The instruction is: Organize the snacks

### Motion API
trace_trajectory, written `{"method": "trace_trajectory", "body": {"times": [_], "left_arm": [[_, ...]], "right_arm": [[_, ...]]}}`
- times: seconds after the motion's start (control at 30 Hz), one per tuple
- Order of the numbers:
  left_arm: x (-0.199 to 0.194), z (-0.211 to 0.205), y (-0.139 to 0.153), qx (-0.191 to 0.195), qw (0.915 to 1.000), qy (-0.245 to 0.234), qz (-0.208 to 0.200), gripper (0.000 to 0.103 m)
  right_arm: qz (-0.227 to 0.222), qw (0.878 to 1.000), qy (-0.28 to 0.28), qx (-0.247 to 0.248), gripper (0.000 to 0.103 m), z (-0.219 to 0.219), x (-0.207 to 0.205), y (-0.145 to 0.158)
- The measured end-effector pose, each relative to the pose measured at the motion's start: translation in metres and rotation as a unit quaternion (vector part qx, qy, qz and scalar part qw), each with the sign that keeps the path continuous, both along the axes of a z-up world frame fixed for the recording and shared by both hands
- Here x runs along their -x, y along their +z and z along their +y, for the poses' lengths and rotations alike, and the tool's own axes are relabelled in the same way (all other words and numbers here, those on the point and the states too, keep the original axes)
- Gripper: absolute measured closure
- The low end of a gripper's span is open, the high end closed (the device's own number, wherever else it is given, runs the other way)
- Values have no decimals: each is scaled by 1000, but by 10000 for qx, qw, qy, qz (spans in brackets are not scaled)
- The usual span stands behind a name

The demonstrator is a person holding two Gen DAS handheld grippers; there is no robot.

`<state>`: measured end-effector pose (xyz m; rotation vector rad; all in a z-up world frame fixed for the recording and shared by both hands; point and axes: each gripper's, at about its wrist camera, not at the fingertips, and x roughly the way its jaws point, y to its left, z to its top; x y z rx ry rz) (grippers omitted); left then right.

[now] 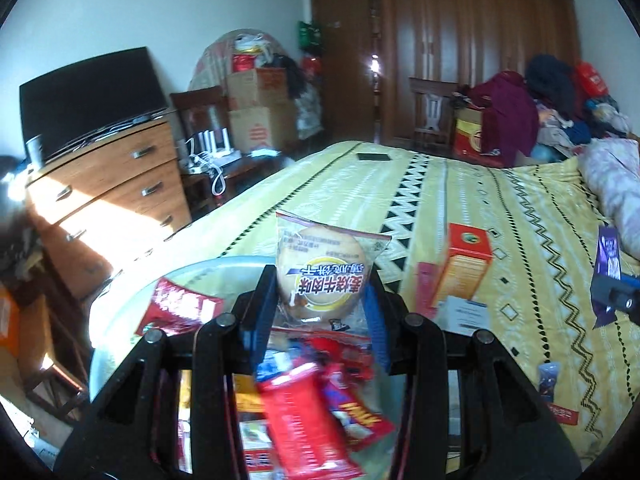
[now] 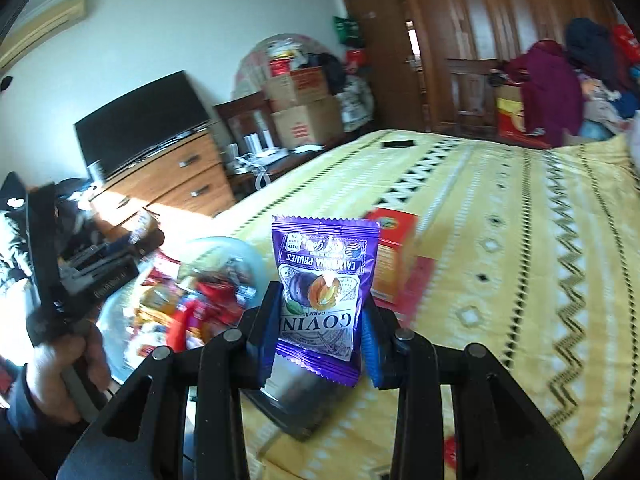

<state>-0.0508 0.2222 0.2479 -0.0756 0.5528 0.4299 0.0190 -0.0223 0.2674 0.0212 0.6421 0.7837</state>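
Observation:
My left gripper is shut on a clear packet with a round biscuit, held upright above a glass bowl full of red snack packets. My right gripper is shut on a purple prune pouch, lifted over the yellow bedspread. The pouch and the right gripper show at the right edge of the left wrist view. An orange-red box lies on the bed beyond both grippers. The bowl and a hand on the left gripper's handle appear left in the right wrist view.
A black phone lies far up the bed. A wooden dresser with a dark screen stands left, cardboard boxes behind it. A wardrobe and piled clothes fill the back right. Small packets lie on the bedspread at right.

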Motion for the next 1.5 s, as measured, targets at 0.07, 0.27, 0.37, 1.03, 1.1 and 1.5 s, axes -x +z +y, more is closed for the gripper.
{"method": "trace_trajectory", "body": {"times": [0.07, 0.27, 0.37, 1.03, 1.1, 1.5], "left_arm": [[2, 13, -4, 43, 9999, 94, 53, 61], [16, 49, -12, 278, 9989, 325, 178, 61], [22, 72, -18, 503, 9974, 467, 228, 61], [26, 123, -37, 960, 9912, 744, 535, 53], [28, 124, -37, 952, 9908, 808, 524, 45], [24, 92, -26, 569, 9937, 786, 564, 0]], "right_arm": [[82, 9996, 277, -73, 65, 32, -1, 7], [230, 9954, 934, -32, 65, 114, 3, 14], [395, 9918, 1209, 91, 65, 154, 2, 8], [828, 9810, 1707, 397, 58, 240, -6, -25], [839, 9811, 1698, 393, 52, 240, -5, -25], [-162, 9929, 1091, 454, 6, 189, 27, -4]]}}
